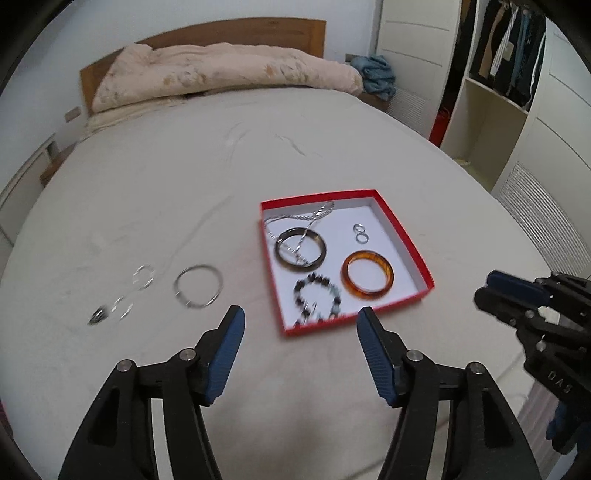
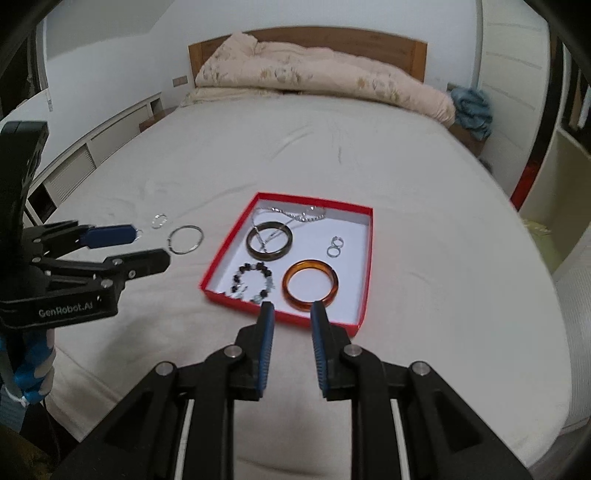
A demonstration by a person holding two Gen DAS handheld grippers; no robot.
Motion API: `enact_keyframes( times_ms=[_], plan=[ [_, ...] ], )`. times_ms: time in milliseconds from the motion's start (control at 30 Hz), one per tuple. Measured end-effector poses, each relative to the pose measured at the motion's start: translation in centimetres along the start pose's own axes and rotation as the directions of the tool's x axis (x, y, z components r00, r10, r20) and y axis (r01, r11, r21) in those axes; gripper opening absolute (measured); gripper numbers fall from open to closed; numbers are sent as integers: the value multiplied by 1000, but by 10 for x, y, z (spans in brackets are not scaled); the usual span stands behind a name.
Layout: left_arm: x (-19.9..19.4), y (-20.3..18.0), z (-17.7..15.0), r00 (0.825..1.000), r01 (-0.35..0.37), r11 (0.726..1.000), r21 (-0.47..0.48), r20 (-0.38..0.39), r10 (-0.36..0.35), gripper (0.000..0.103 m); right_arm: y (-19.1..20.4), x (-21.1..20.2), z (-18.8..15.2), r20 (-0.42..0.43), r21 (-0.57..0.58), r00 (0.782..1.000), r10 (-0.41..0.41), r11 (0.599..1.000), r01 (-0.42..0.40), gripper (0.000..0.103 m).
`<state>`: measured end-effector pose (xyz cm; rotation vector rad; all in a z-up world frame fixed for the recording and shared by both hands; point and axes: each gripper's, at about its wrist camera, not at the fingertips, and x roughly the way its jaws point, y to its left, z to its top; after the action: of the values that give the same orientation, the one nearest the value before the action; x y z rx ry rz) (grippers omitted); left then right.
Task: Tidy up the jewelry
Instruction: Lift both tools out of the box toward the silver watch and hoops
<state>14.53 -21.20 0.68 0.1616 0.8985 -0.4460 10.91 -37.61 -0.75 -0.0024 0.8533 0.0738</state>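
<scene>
An open red box [image 1: 384, 225] [image 2: 354, 258] lies on the bed. Inside it are a dark bangle [image 1: 300, 247] [image 2: 269, 240], an amber bangle [image 1: 367, 275] [image 2: 310, 284], a beaded bracelet [image 1: 317, 299] [image 2: 255, 282], a silver chain [image 1: 310, 216] [image 2: 295, 214] and two small silver rings [image 1: 360, 233] [image 2: 335, 246]. Left of the box on the sheet lie a thin silver bangle [image 1: 198, 286] [image 2: 185, 239] and several small rings [image 1: 144, 275] [image 2: 159, 220]. My left gripper [image 1: 299, 319] [image 2: 147, 245] stands open and empty above the sheet. My right gripper [image 2: 292, 313] [image 1: 484, 291] hangs before the box's near edge, its jaws narrowly apart with nothing between them.
A folded beige quilt [image 1: 221, 74] [image 2: 314, 77] lies against the wooden headboard [image 1: 236, 33]. A blue cloth [image 1: 376, 75] sits on the nightstand. An open wardrobe [image 1: 509, 55] with hanging clothes stands at the right. The bed's near edge runs under both grippers.
</scene>
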Motion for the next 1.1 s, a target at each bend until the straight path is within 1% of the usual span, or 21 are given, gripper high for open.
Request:
enact_keyframes(
  times_ms=[33, 100, 167, 333, 400, 467, 700, 933, 1100],
  plan=[
    [-8, 2, -6, 1000, -8, 1000, -6, 8, 8, 64, 5, -10, -1, 15, 1, 1000, -8, 1000, 8, 21],
    [-28, 6, -20, 999, -21, 1000, -16, 26, 22, 64, 18, -30, -4, 46, 2, 999, -20, 1000, 20, 33],
    [-44, 10, -31, 998, -44, 999, -20, 43, 45, 64, 32, -48, -8, 76, -10, 996, -47, 999, 48, 35],
    [-90, 30, -60, 991, -96, 994, -55, 91, 100, 67, 61, -87, -18, 132, -29, 988, -75, 996, 80, 35],
    [-101, 38, -70, 987, -114, 991, -75, 105, 122, 68, 71, -98, -22, 146, -36, 986, -80, 996, 86, 35],
    [-113, 45, -80, 984, -127, 988, -92, 116, 137, 69, 83, -109, -28, 160, -44, 982, -97, 993, 105, 35],
    [-148, 67, -113, 975, -147, 978, -151, 147, 169, 70, 117, -132, -42, 189, -69, 978, -92, 992, 106, 35],
    [-166, 79, -130, 967, -163, 968, -190, 164, 195, 74, 145, -148, -48, 225, -135, 970, -95, 983, 128, 35],
    [-173, 87, -139, 963, -173, 962, -209, 169, 209, 74, 157, -156, -49, 248, -166, 964, -92, 977, 136, 35]
  ],
)
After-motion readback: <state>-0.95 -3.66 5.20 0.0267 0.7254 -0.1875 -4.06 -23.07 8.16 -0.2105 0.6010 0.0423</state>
